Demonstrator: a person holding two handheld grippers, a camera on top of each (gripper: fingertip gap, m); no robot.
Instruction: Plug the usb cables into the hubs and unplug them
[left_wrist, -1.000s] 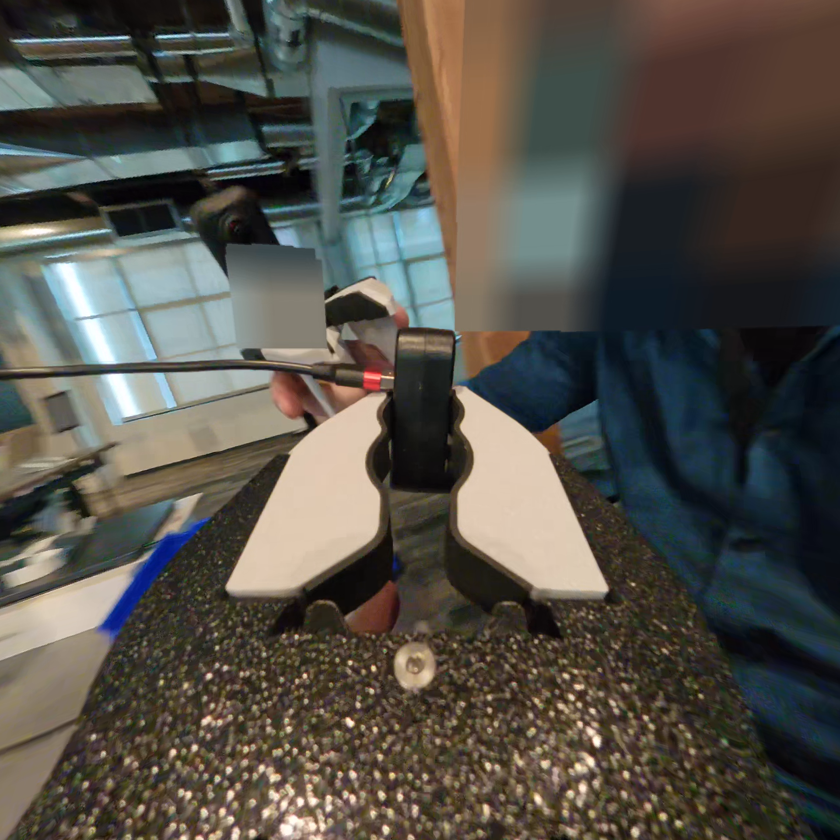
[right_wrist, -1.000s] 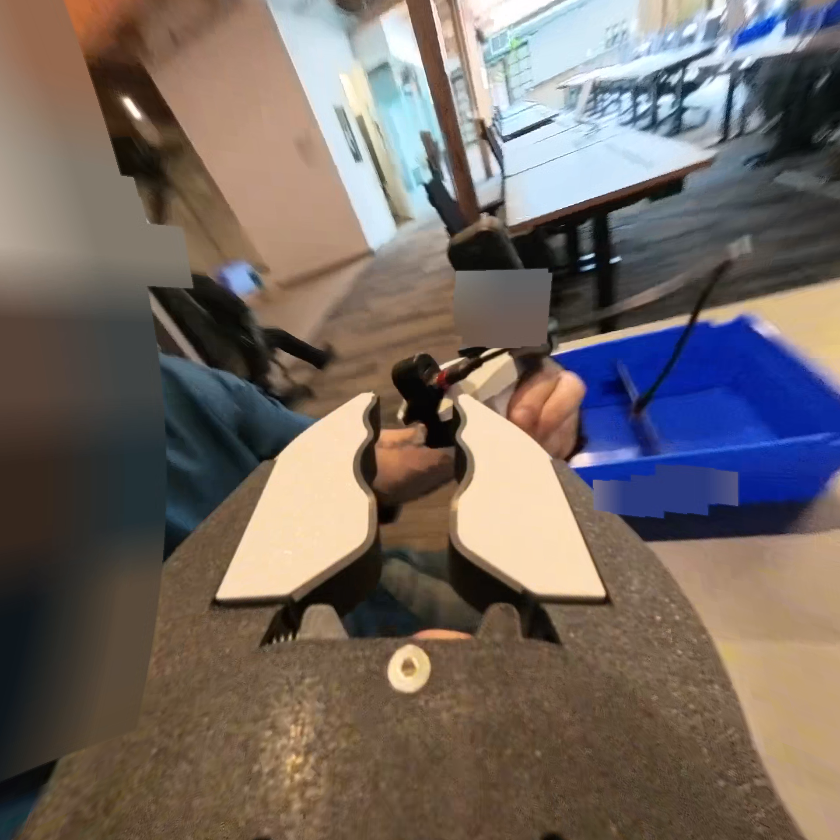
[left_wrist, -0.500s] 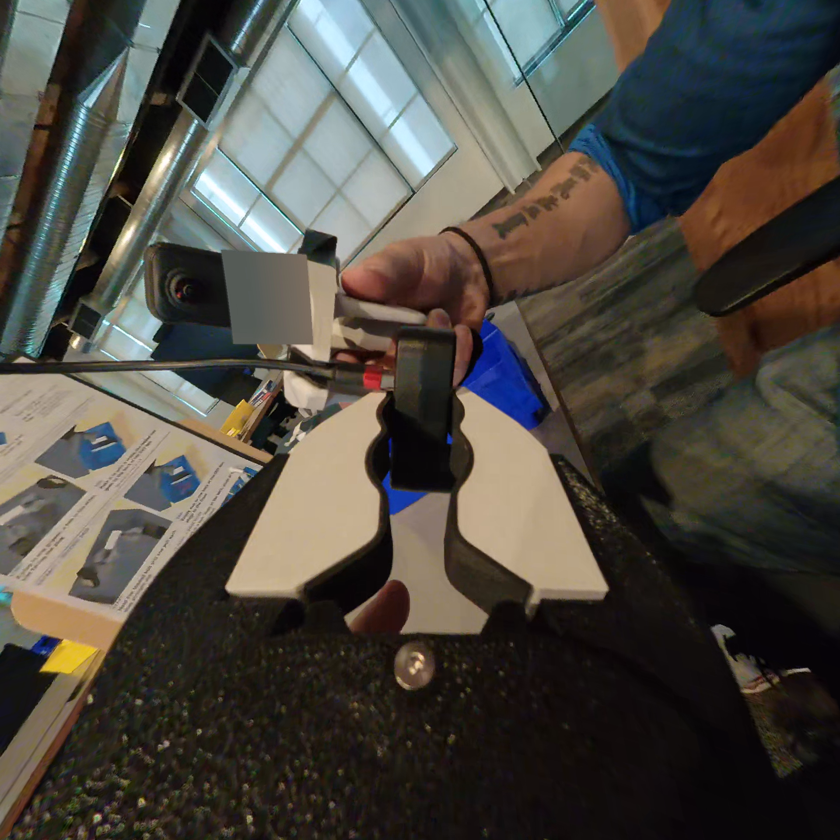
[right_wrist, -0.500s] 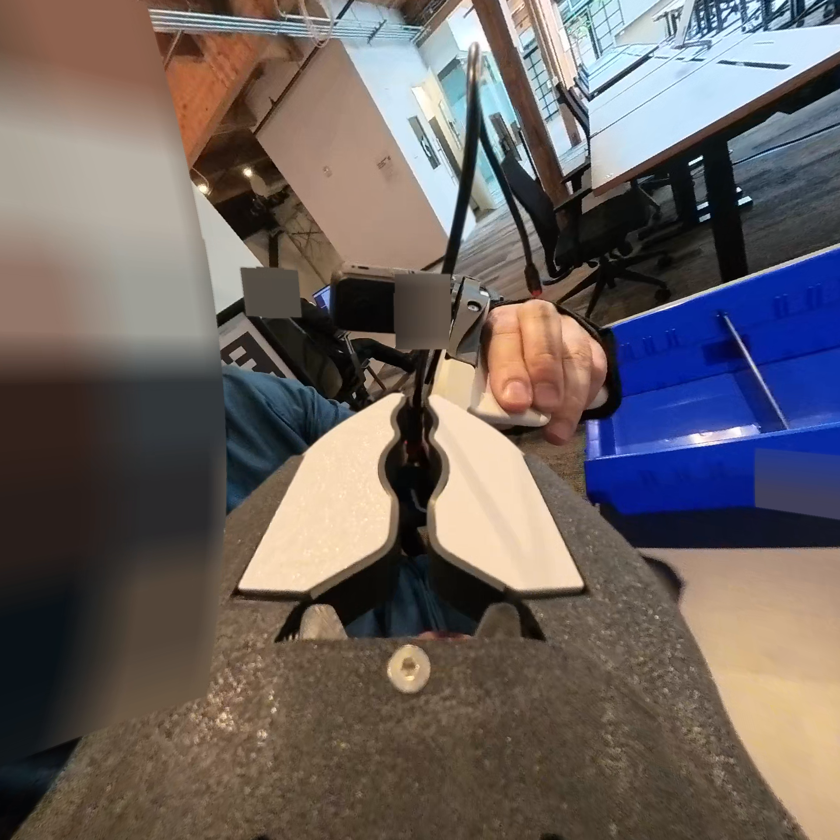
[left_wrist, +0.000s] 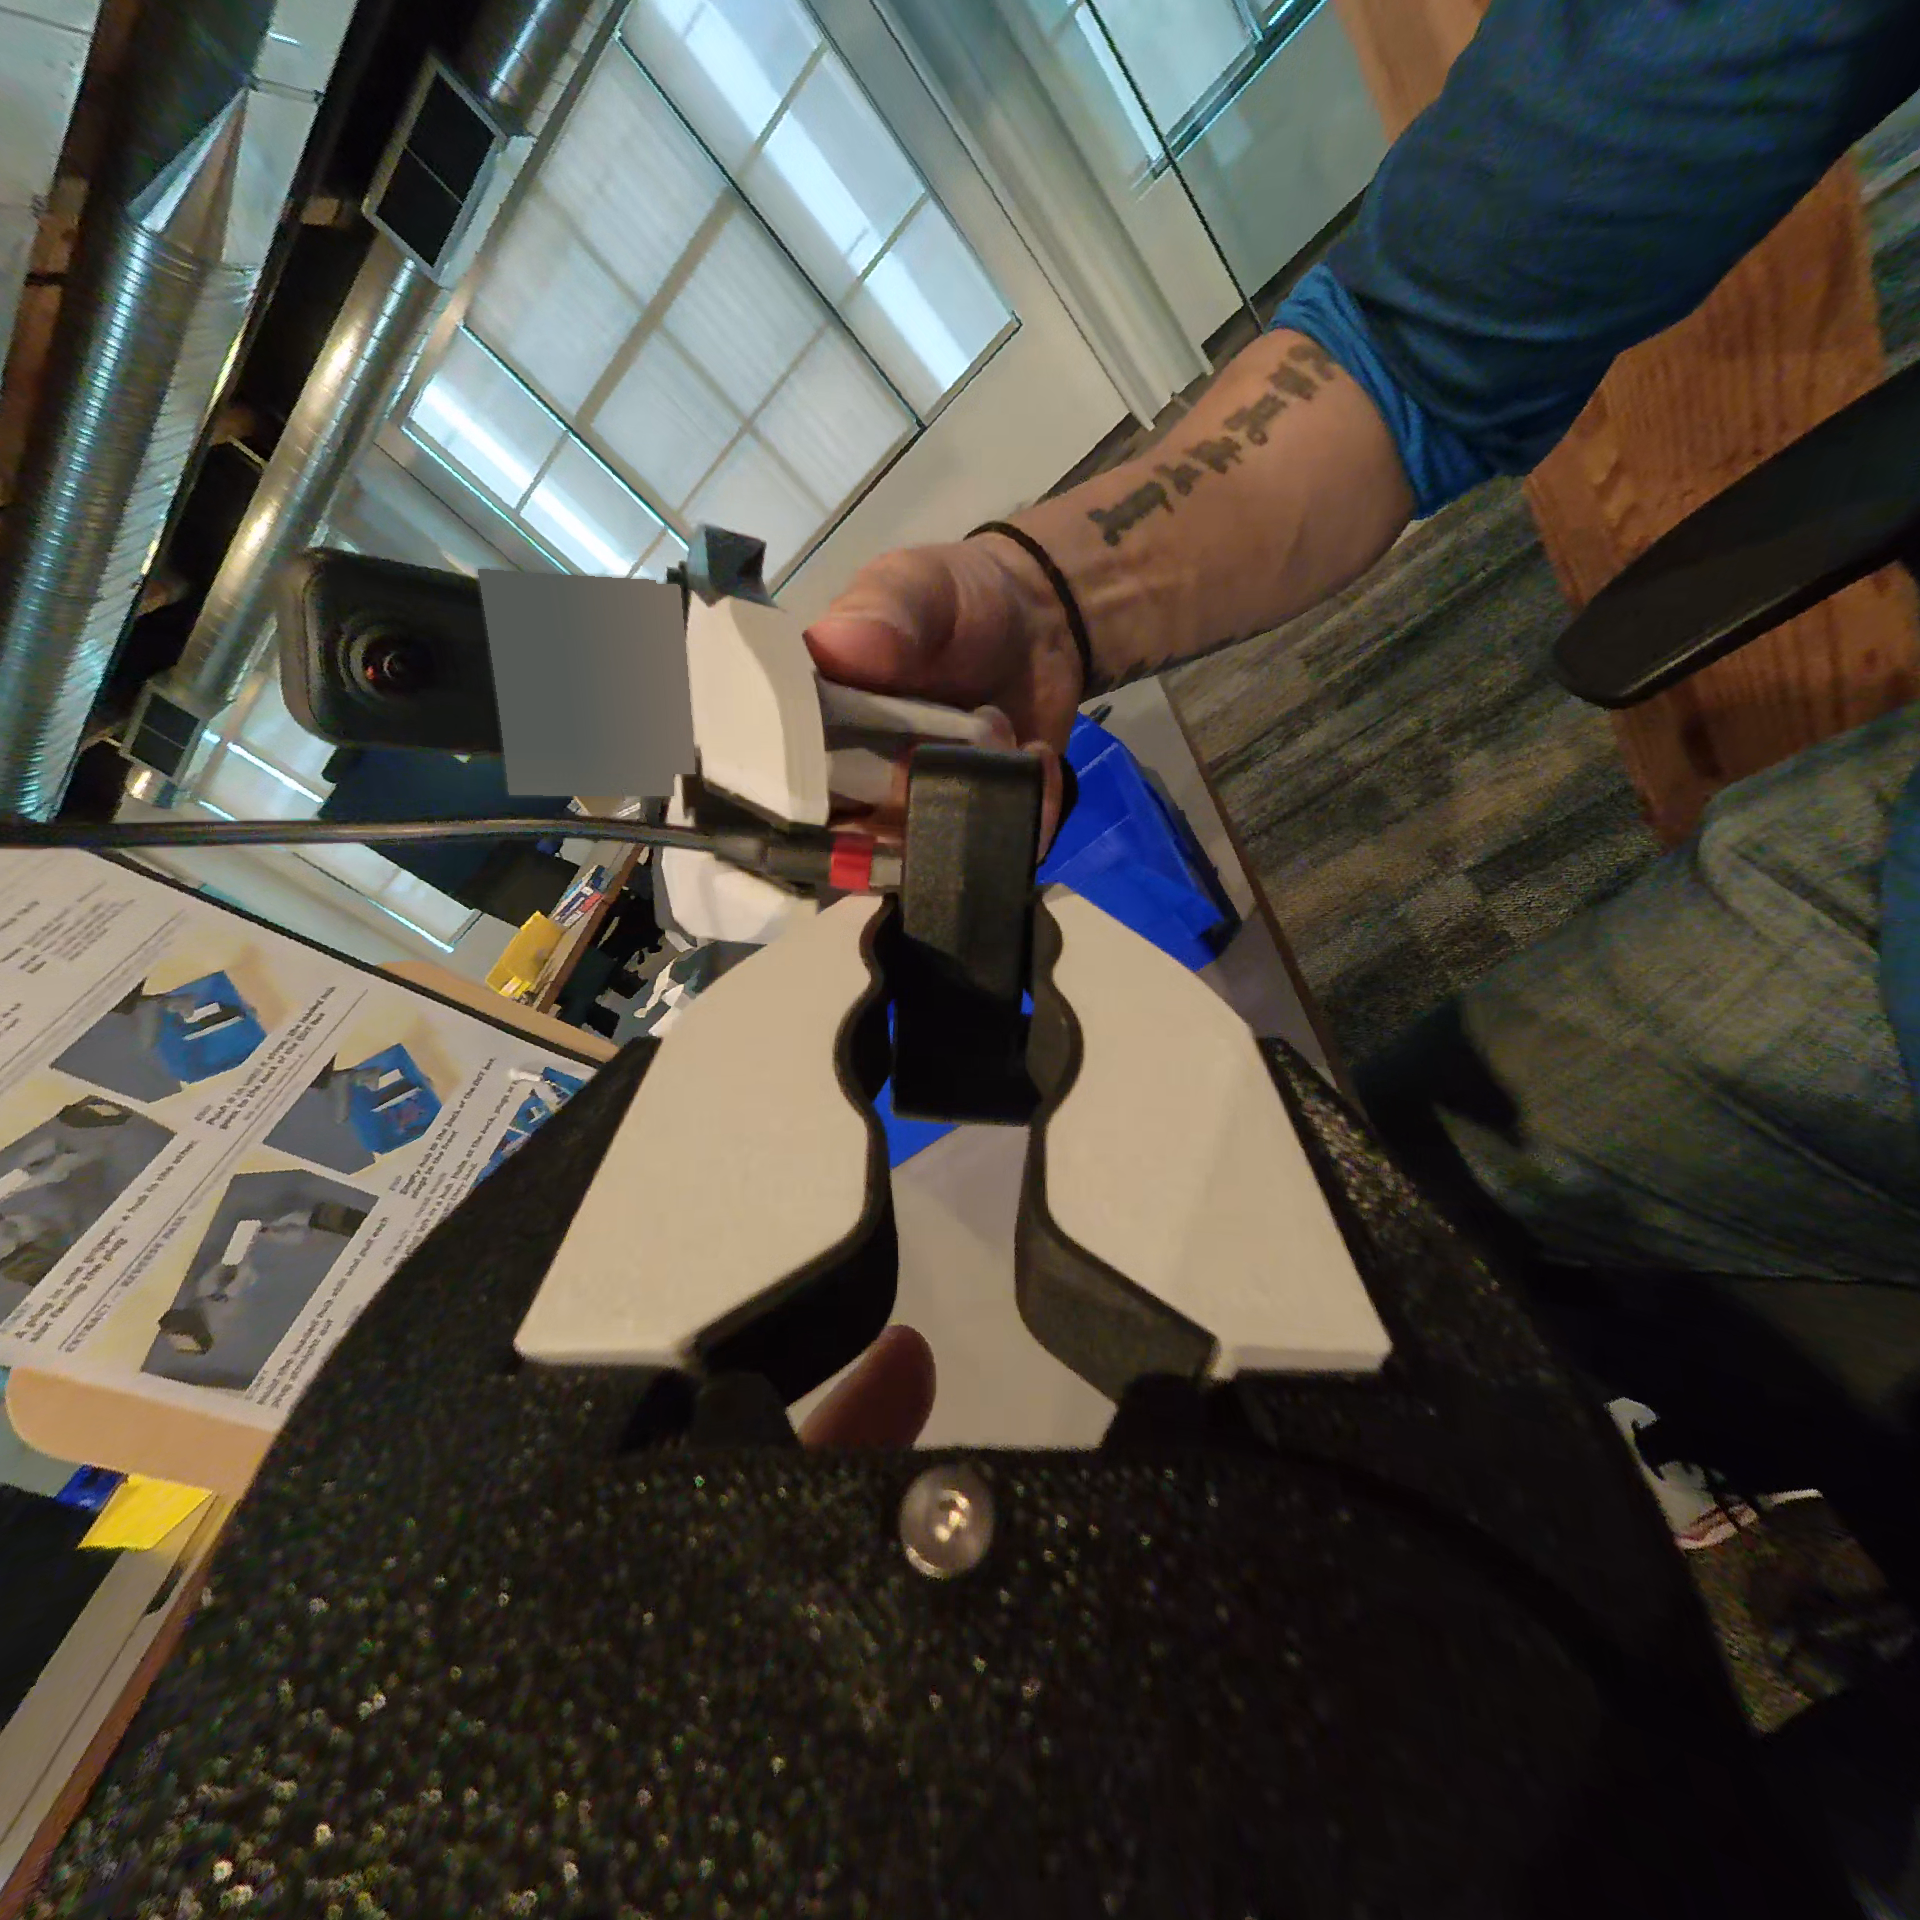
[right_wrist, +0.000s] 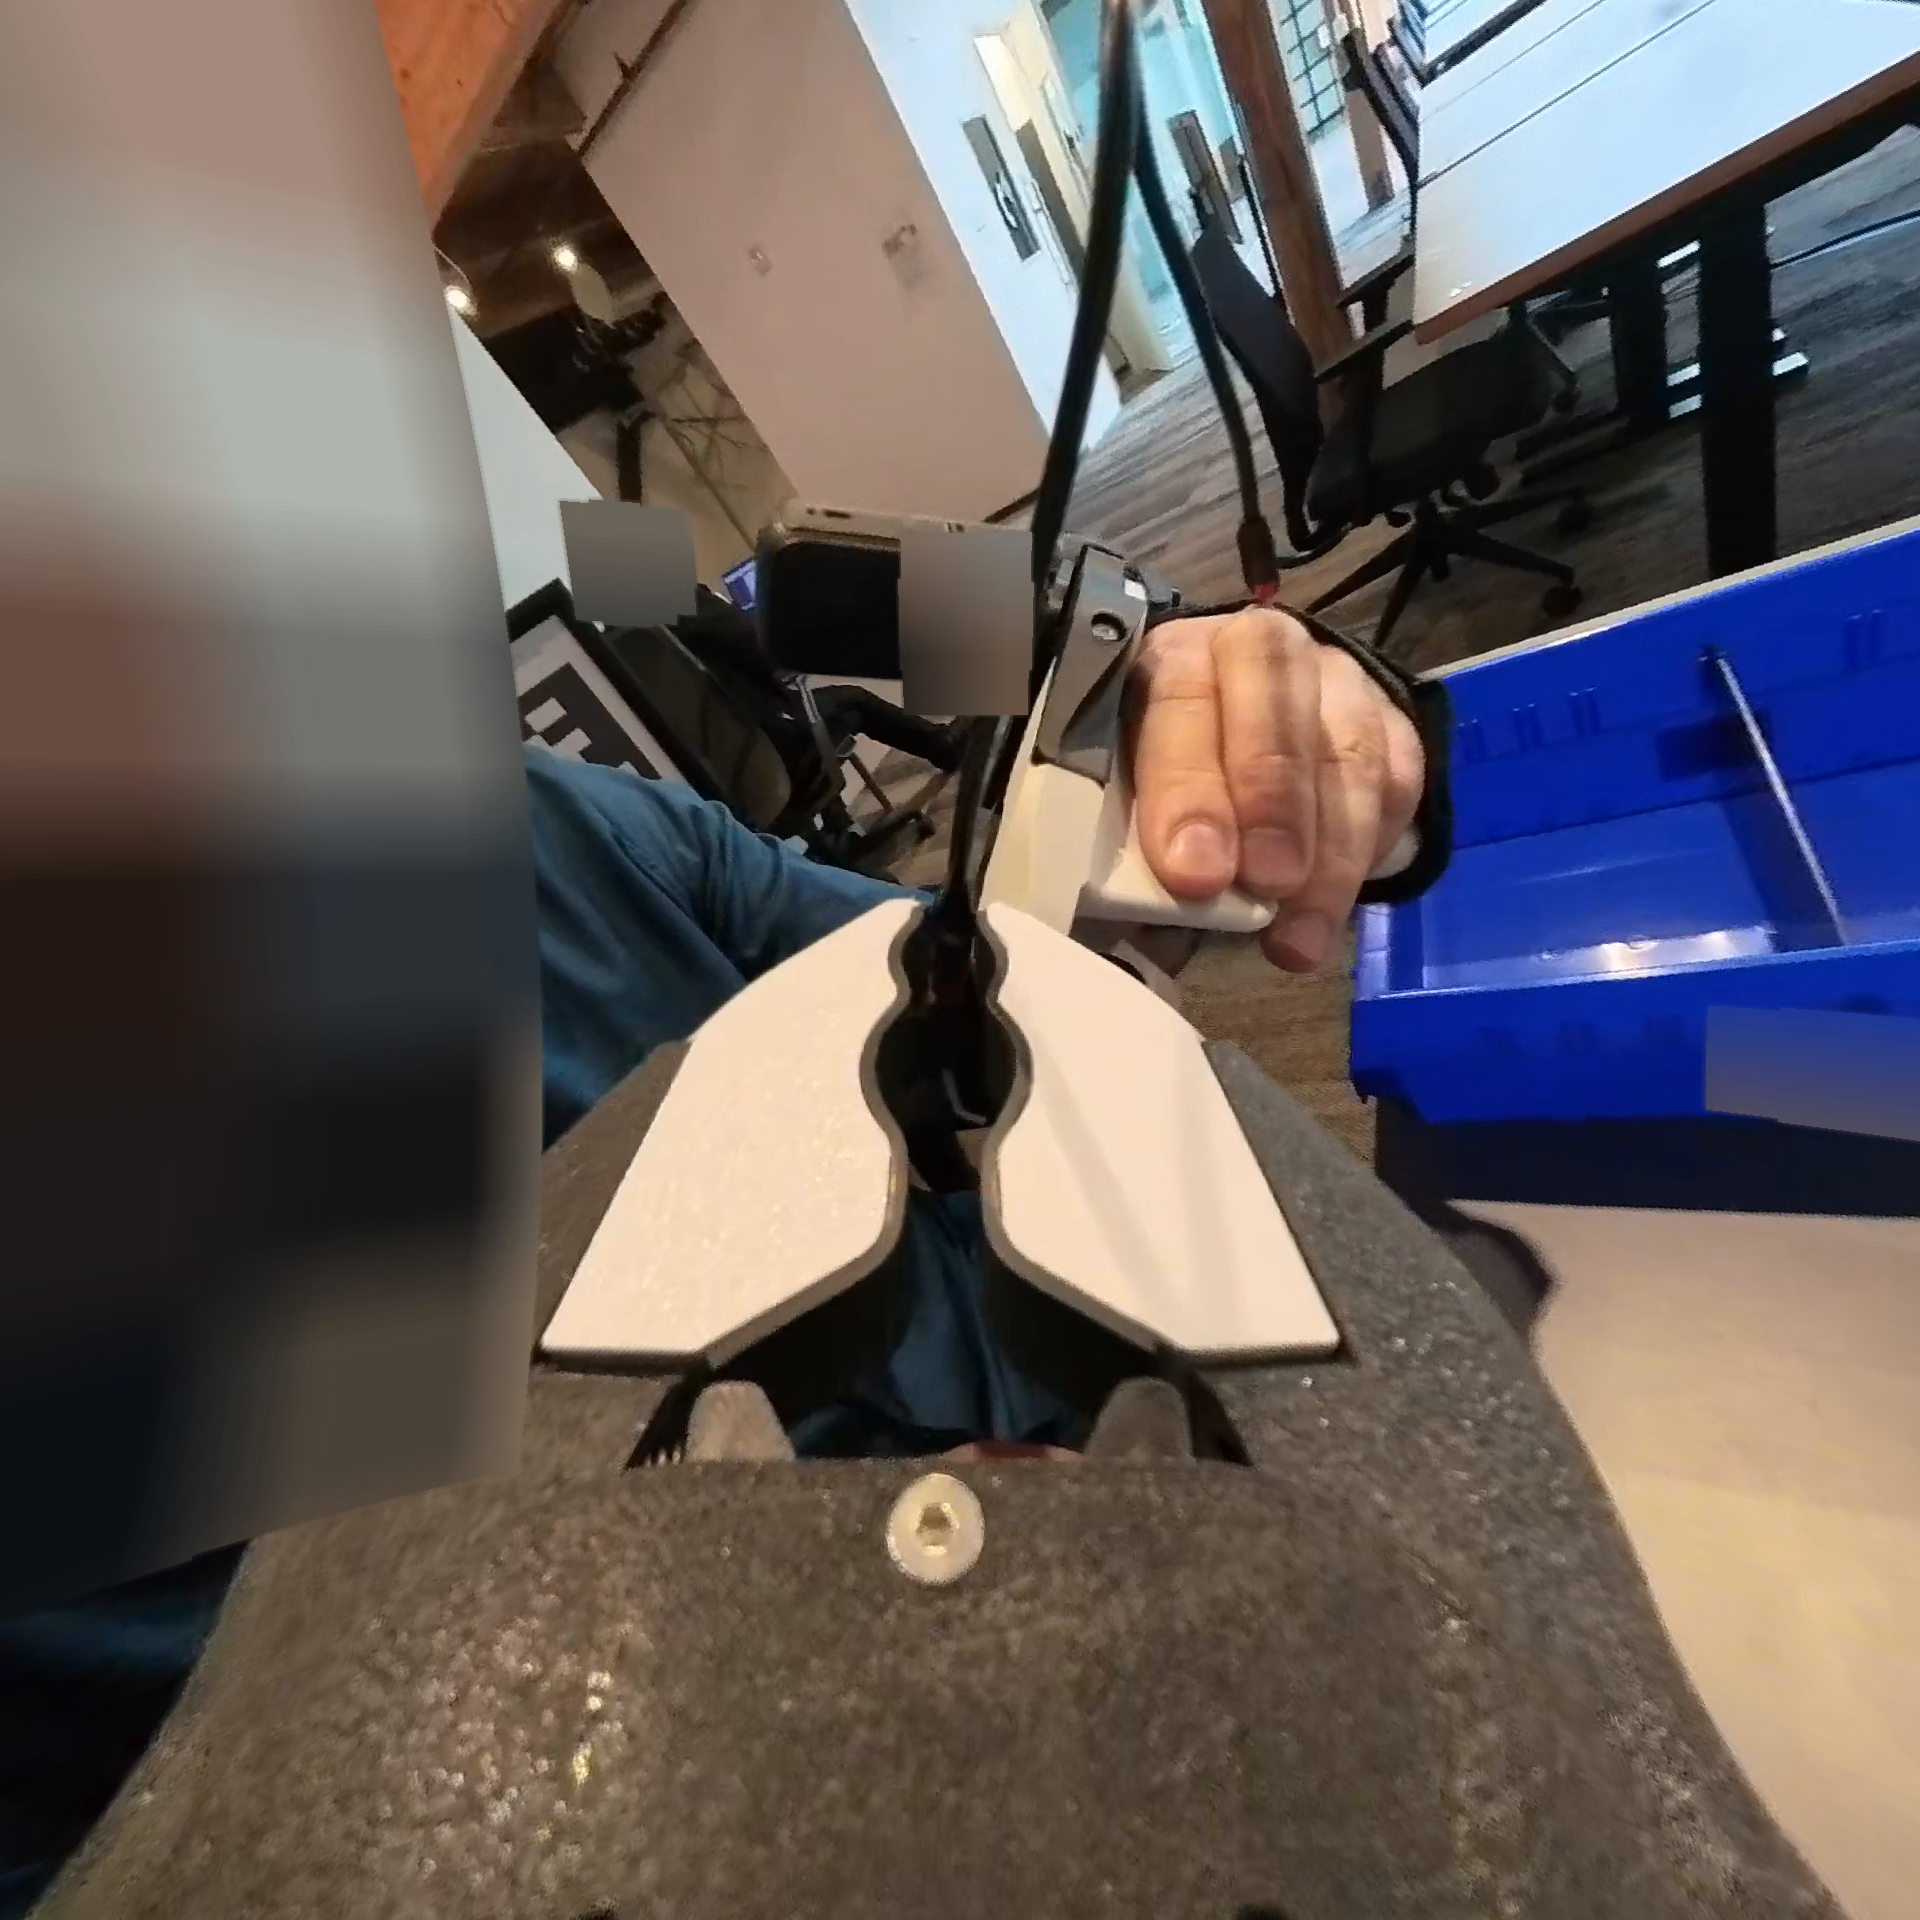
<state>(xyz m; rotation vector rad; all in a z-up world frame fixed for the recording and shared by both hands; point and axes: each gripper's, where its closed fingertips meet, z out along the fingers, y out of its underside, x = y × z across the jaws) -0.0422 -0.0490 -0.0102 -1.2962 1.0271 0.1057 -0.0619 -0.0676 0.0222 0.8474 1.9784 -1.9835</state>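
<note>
Carpeting the office floor (right_wrist: 1195, 457), grey tiles pass desks (right_wrist: 1621, 208).

The left tongs (left_wrist: 961, 971) have matt white plastic faces on a rough, speckled black foam-like body, clamping a matt black plastic hub (left_wrist: 971, 883). The bin (right_wrist: 1662, 852) is glossy blue plastic; the cable (right_wrist: 1081, 312) looks smooth, rubbery black.
</note>
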